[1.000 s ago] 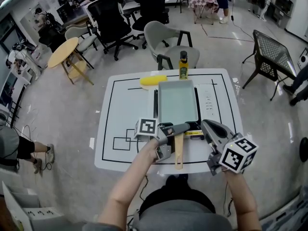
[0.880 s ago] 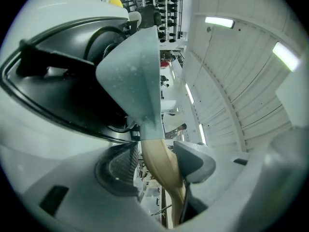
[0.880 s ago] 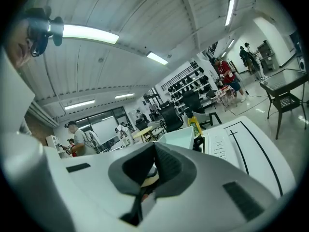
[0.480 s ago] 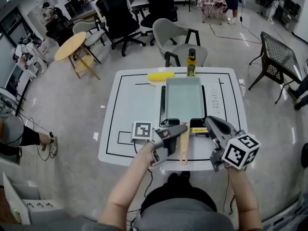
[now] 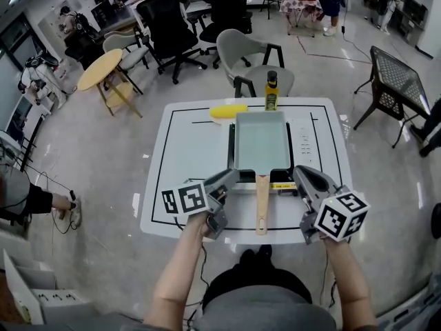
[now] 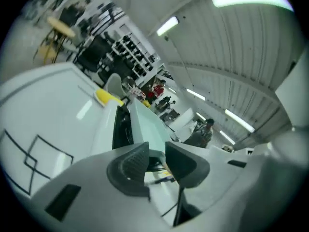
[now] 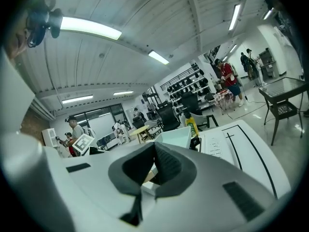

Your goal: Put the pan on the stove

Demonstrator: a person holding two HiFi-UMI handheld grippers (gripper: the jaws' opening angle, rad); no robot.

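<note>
A pale rectangular pan [image 5: 260, 141] sits on the black stove [image 5: 231, 158] in the middle of the white table [image 5: 186, 150]. Its wooden handle [image 5: 261, 205] points toward me. My left gripper [image 5: 233, 176] hovers just left of the handle, apart from it. Its jaws have just been closing, but a gap still shows and nothing is between them. In the left gripper view the gripper [image 6: 157, 158] looks along the pan [image 6: 145, 124] and the stove [image 6: 120, 127]. My right gripper [image 5: 299, 172] rests right of the handle, shut and empty. From the right gripper [image 7: 154, 161] the pan [image 7: 175, 137] lies ahead.
A yellow item [image 5: 228, 110] and an oil bottle [image 5: 271, 92] stand at the table's far edge, behind the stove. Office chairs [image 5: 248, 64] and a round wooden table [image 5: 103, 71] lie beyond. Black lines mark squares on the table's left side.
My left gripper has drawn away to the left from the pan's handle and rolled, so its marker cube faces differently. Its jaws stand narrower. The pan and the right gripper have stayed put.
</note>
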